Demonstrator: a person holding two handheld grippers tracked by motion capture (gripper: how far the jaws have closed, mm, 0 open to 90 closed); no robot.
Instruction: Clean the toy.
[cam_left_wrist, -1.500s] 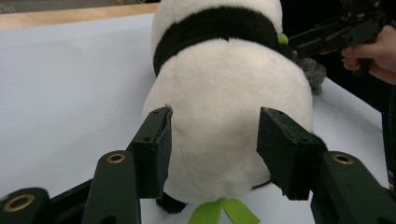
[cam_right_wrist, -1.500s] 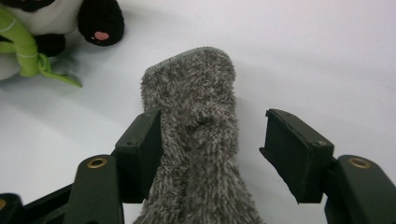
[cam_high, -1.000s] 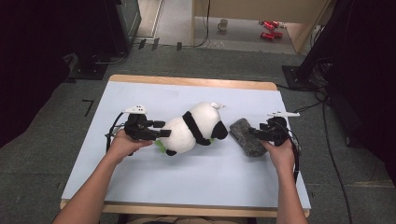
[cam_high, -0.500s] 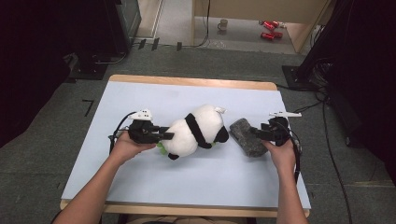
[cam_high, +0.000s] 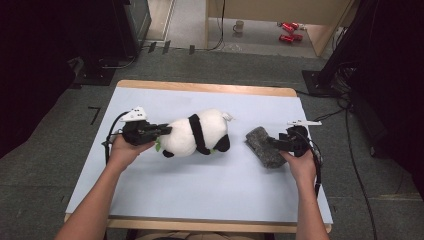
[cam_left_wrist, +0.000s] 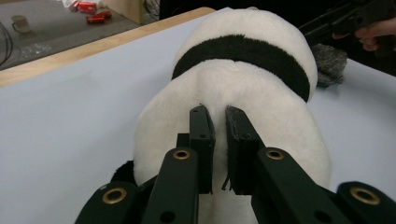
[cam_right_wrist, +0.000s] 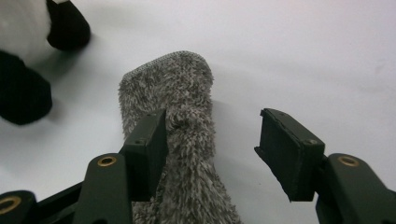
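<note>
Plush material: white-and-black panda toy (cam_high: 196, 135) lies on its side on the pale blue table (cam_high: 200, 190), near the middle
Left gripper (cam_high: 162, 130): its fingers (cam_left_wrist: 201, 140) have just been closing and now stand clenched, nearly together, pinching a fold of the panda toy's white fur at the end nearest that hand
Right gripper (cam_high: 270, 142): fingers (cam_right_wrist: 148, 149) about half spread; the inner one presses against the side of the grey fuzzy sock (cam_high: 263, 145), the outer one stands apart from it, so the sock is straddled, not squeezed
Panda toy axis: long axis runs across the table, from the left gripper toward the sock; black feet at the sock end
Sock axis: just beside the panda toy's black feet, lying slanted, its rounded end away from the right gripper
Hard to make out: the panda toy's face is turned away; a small green patch shows under its near end, too small to name; the sock's near end is covered by the right gripper
</note>
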